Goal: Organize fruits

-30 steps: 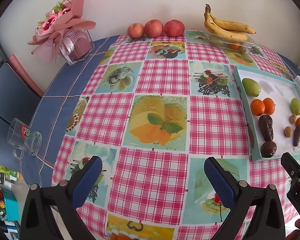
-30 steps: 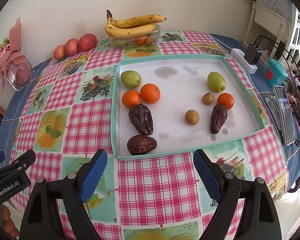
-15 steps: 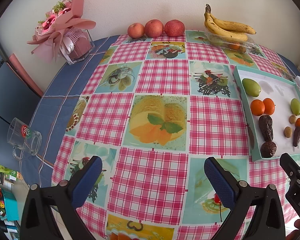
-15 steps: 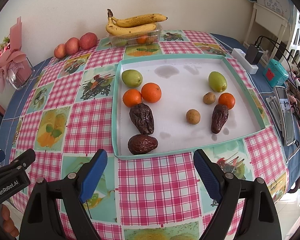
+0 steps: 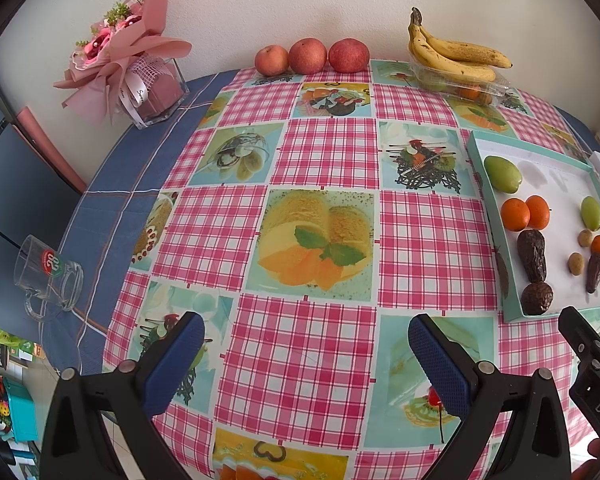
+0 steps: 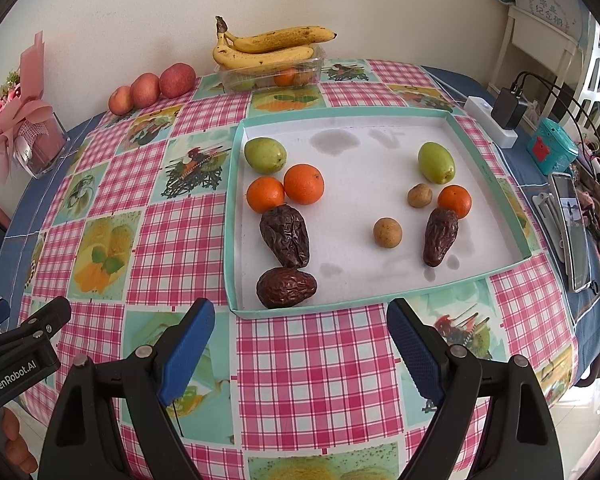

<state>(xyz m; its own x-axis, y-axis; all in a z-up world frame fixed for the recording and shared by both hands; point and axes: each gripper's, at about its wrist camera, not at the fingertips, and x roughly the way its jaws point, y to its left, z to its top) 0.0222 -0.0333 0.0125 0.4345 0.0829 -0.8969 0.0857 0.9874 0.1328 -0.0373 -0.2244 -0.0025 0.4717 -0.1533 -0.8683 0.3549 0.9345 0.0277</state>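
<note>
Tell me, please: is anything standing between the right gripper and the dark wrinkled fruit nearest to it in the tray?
Only the tray's low front wall. The right gripper is open over bare tablecloth, and the near dark fruit lies just behind that wall.

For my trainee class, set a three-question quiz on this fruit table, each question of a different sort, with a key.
1. True or false: the right claw holds a fruit.
2. How many oranges lie in the tray?
3. Multiple choice: where are the bananas? A) in the tray B) on a clear box by the wall C) beside the glass mug

Key
1. False: both it and the left claw are open and empty.
2. Three: two on the left, one on the right.
3. B
</note>
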